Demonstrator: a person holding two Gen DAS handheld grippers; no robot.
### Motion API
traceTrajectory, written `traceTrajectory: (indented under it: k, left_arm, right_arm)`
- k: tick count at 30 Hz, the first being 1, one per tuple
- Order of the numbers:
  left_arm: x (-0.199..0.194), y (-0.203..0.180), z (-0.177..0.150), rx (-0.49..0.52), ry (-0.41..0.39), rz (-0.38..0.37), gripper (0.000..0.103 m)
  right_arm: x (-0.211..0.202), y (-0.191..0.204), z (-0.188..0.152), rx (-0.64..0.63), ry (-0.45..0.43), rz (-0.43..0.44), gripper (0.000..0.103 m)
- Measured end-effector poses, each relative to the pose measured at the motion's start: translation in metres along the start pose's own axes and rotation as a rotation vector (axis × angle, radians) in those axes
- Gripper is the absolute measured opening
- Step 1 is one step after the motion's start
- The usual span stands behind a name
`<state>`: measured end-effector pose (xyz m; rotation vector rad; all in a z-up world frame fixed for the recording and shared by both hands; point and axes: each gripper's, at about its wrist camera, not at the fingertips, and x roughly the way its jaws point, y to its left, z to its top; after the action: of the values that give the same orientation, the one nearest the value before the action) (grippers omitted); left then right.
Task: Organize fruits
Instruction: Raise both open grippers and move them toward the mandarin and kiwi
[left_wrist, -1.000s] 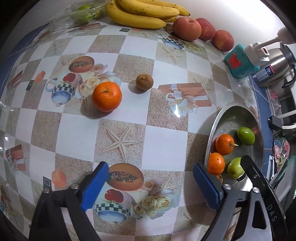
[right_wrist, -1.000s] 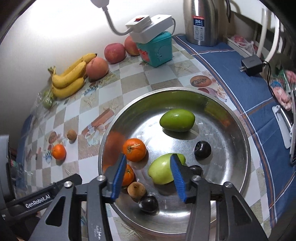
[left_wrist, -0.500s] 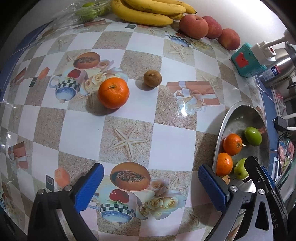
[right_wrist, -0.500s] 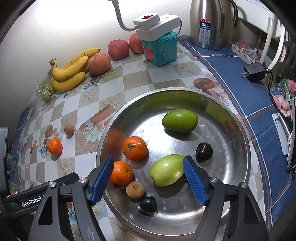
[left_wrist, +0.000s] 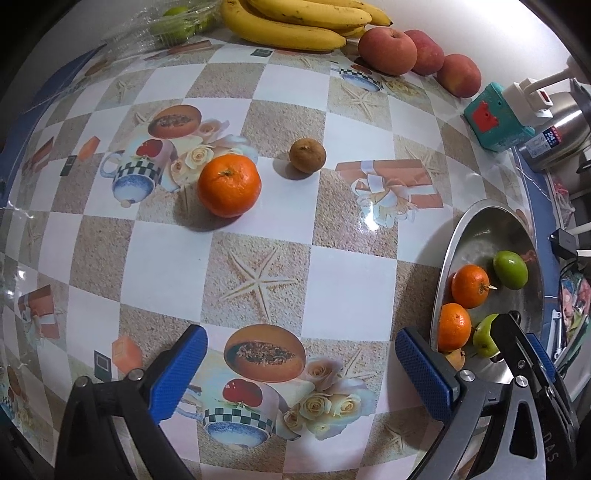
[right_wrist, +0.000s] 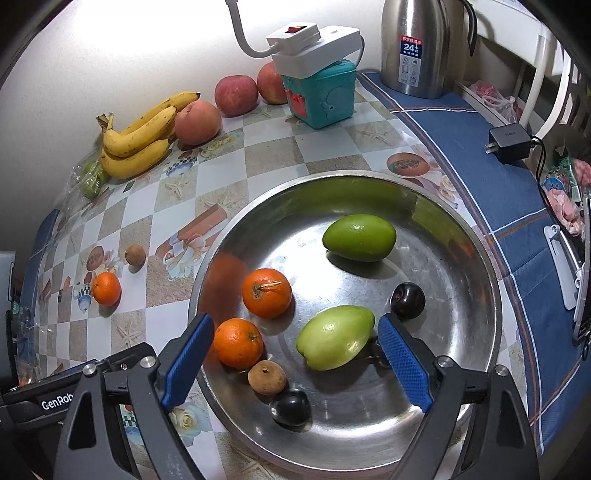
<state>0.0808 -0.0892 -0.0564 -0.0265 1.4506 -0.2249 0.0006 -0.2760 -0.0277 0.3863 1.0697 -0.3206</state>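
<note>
Over steel bowl (right_wrist: 480, 295), R gripper (right_wrist: 295, 363) fingers now wider apart vs 1s ago; L gripper (left_wrist: 301, 369) fingers apart too.

A lone orange (left_wrist: 228, 184) and a small brown fruit (left_wrist: 307, 155) sat near each other on the cloth, while the steel bowl (right_wrist: 480, 258) held two oranges, two green fruits, two dark plums and another brown fruit.
</note>
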Motion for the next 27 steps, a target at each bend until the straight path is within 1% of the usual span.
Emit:
traceTrajectory:
  k: [2, 3, 5, 10, 15, 19, 23, 27]
  left_arm:
    - [0.0, 0.001, 0.0, -0.004, -0.003, 0.007, 0.103]
    - [-0.001, 0.002, 0.001, -0.008, -0.006, 0.007, 0.103]
    - [-0.001, 0.004, 0.002, -0.012, -0.009, 0.005, 0.103]
    - [-0.007, 0.006, 0.003, -0.003, -0.034, 0.01, 0.103]
    - [-0.017, 0.016, 0.011, -0.008, -0.065, -0.008, 0.103]
    - [-0.031, 0.043, 0.025, -0.08, -0.12, -0.016, 0.103]
    - [-0.043, 0.083, 0.036, -0.168, -0.184, -0.02, 0.103]
    - [-0.051, 0.11, 0.041, -0.209, -0.251, -0.025, 0.103]
  right_arm:
    - [0.0, 0.001, 0.0, -0.006, -0.001, 0.002, 0.093]
    - [0.0, 0.001, 0.0, -0.007, -0.001, 0.002, 0.097]
    - [0.0, 0.002, 0.0, -0.012, -0.002, 0.0, 0.1]
    - [0.0, 0.004, -0.001, -0.022, -0.007, -0.004, 0.1]
    - [-0.004, 0.008, 0.001, -0.027, -0.035, -0.001, 0.1]
    - [-0.009, 0.018, 0.004, -0.035, -0.056, 0.046, 0.1]
    - [-0.014, 0.037, 0.009, -0.061, -0.077, 0.085, 0.1]
    - [-0.015, 0.058, 0.018, -0.07, -0.088, 0.142, 0.1]
